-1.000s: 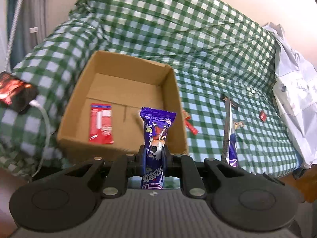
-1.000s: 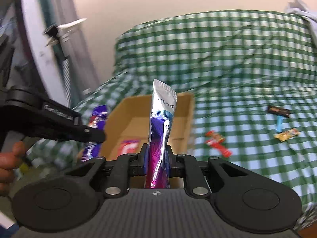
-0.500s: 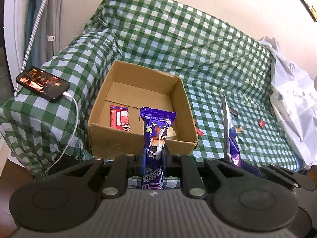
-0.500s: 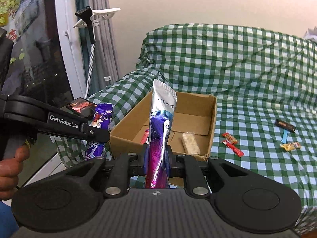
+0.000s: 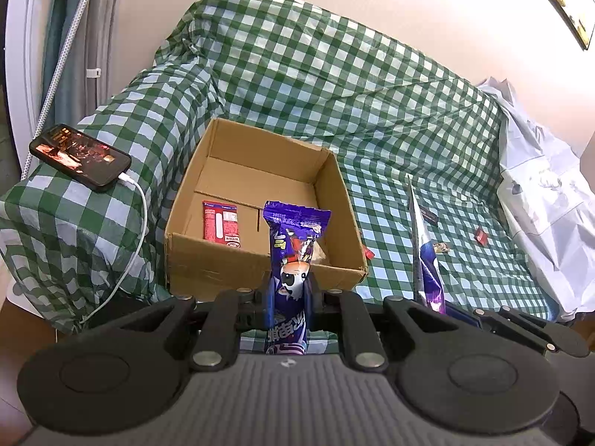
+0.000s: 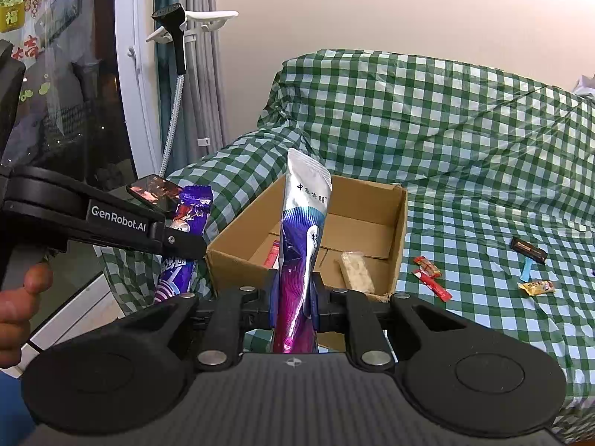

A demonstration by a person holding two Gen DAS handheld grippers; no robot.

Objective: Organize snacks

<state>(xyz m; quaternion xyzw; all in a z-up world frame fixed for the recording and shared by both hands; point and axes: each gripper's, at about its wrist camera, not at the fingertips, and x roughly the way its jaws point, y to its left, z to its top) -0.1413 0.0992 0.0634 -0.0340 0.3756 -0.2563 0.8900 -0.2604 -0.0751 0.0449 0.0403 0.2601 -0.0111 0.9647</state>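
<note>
The purple packet [image 5: 292, 260] stands upright between the jaws of the left gripper [image 5: 289, 290], its top edge rising ahead of the fingers and its lower end reaching back toward the camera. The silver-and-purple pouch [image 6: 303, 230] stands the same way in the right gripper [image 6: 294, 290]. Seen from the right wrist, the left gripper [image 6: 178, 245] sits to the left with its packet [image 6: 186, 238] hanging through it, a hand [image 6: 18, 312] behind it.

Just ahead of both grippers an open cardboard box [image 5: 208, 264] rests on the green checked cover [image 5: 372, 111]. Inside lie a red packet [image 5: 220, 225] toward the left and a pale bar [image 6: 357, 271] near the front right corner.

Both grippers are clamped shut, the left on the purple packet, the right on the pouch.

To the right of the box, small snacks lie loose on the cover: red sticks [image 6: 431, 278], a dark bar [image 6: 528, 249], a blue strip [image 6: 526, 269] and a yellow sweet [image 6: 537, 287]. Left of the box a phone [image 5: 80, 156] lies on the armrest.
</note>
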